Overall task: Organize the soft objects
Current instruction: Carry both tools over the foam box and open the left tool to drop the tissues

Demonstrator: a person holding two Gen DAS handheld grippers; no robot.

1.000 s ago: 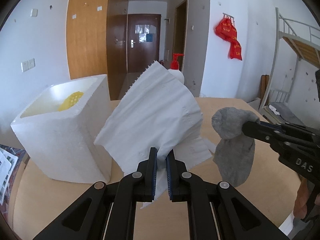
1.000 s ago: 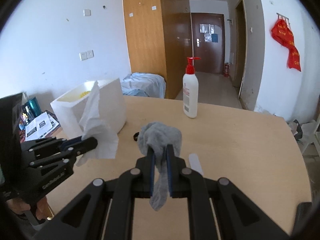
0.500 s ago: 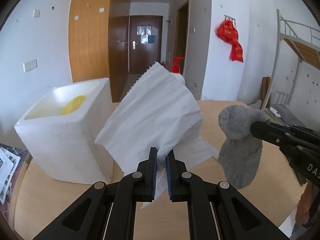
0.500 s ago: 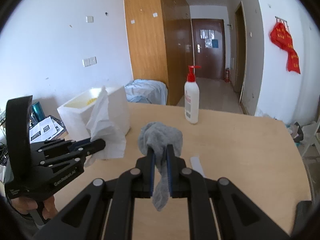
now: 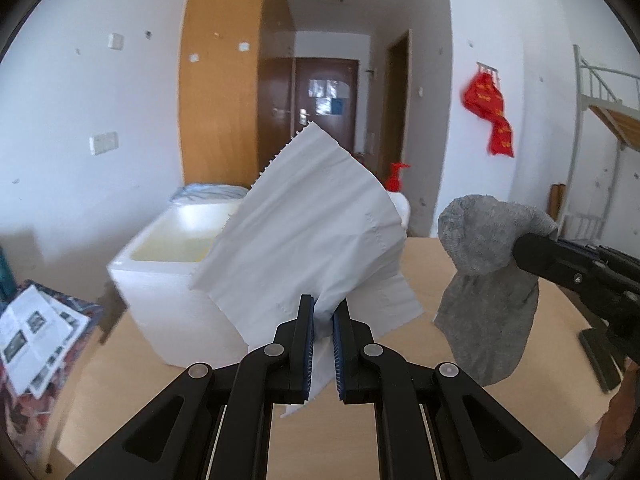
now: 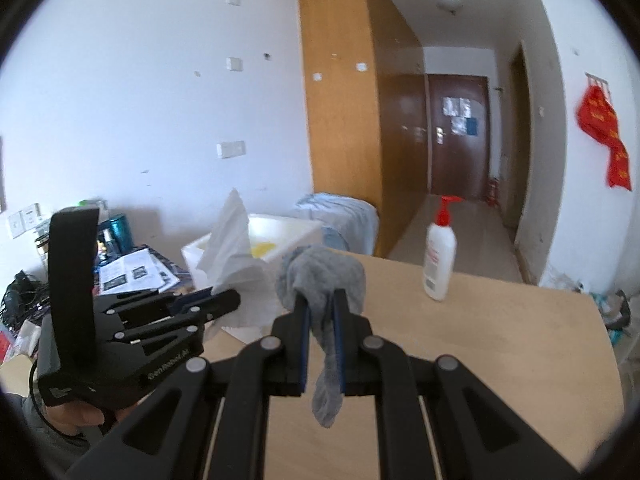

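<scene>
My left gripper (image 5: 323,308) is shut on a white paper tissue (image 5: 304,232), which fans up and out above its jaws. To its right my right gripper (image 6: 320,305) is shut on a grey sock (image 6: 322,274); the sock (image 5: 486,280) bunches above the jaws and hangs limp below them. Both are held up over the light wooden table (image 6: 500,344). A white foam box (image 5: 168,276) stands on the table's left part, just behind the tissue, with something yellow (image 6: 262,248) inside it.
A white pump bottle with a red top (image 6: 439,262) stands at the table's far side. Magazines (image 5: 36,332) and clutter lie off the left edge. A bunk bed frame (image 5: 600,120) is at the right, a corridor with a brown door (image 6: 456,136) behind.
Both grippers have risen and tilted upwards with the tissue and the sock still held. The foam box now sits lower and farther off in both views.
</scene>
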